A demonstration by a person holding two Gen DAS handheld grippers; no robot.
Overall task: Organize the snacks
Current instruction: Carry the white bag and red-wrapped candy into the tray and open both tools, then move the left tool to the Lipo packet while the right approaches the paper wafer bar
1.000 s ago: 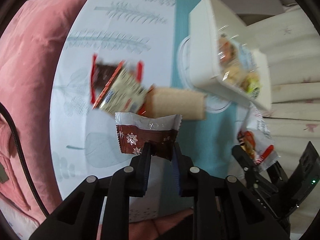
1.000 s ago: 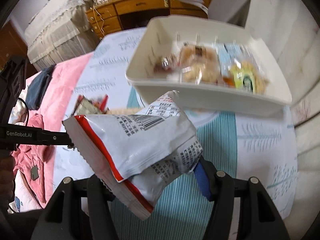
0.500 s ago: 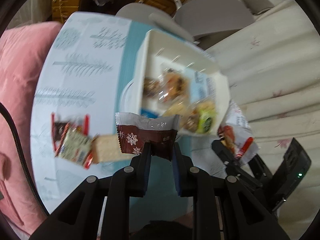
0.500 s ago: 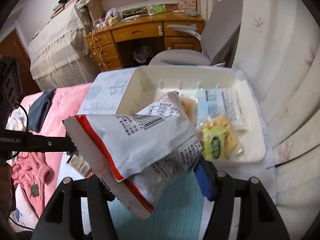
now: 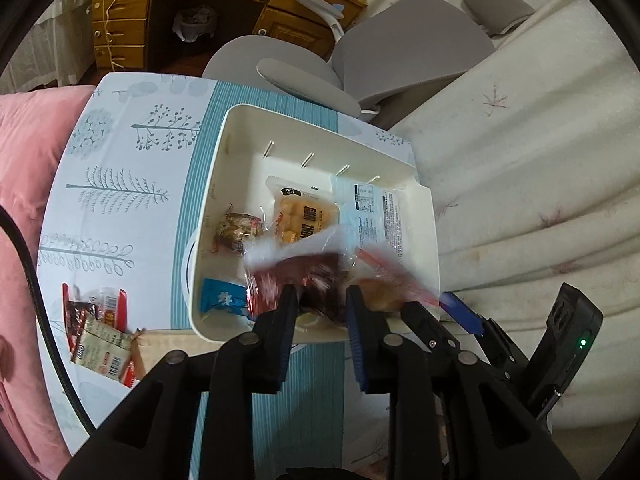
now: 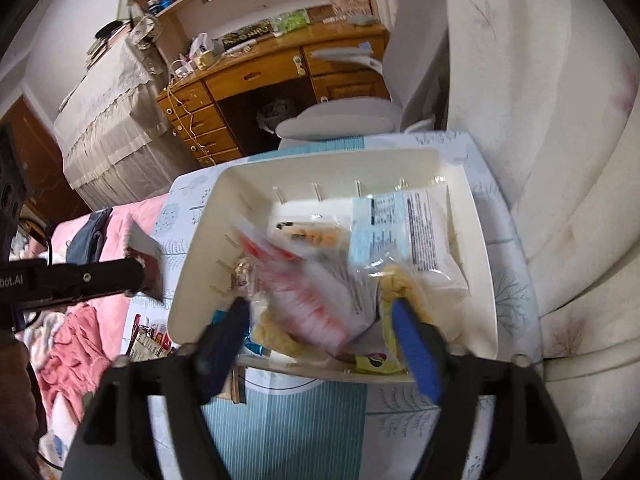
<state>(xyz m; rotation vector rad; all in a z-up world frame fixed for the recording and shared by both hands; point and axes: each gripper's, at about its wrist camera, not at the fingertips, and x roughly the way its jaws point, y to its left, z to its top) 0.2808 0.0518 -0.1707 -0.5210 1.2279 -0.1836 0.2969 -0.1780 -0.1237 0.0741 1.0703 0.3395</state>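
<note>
Both sets of tongs hang over the white bin (image 5: 424,216) and have just been spreading. The left tongs (image 5: 318,300) have the brown snowflake packet (image 5: 308,280) between them, smeared with motion; whether the pads pinch it or have let go I cannot tell. The right tongs (image 6: 322,320) stand wide, and the red-and-white chip bag (image 6: 316,292), also blurred, sits between the pads without either one plainly pressing it, so it looks released over the bin.

The risk, as I judge it, is crowding. Two packets go into the same near corner together, on top of the snacks already there, and the two tools are close side by side, so one could knock the other or catch a wrapper as it lifts. The chip bag is bulky and could settle against the near wall and slide out onto the surface (image 5: 120,152).

Much is hard to read. Both packets are smudges, and the tongs hide the near end of the bin. The small pile of wrappers (image 5: 100,336) left on the surface beside the bin is partly cut off by the left tool, so its count is unclear.
</note>
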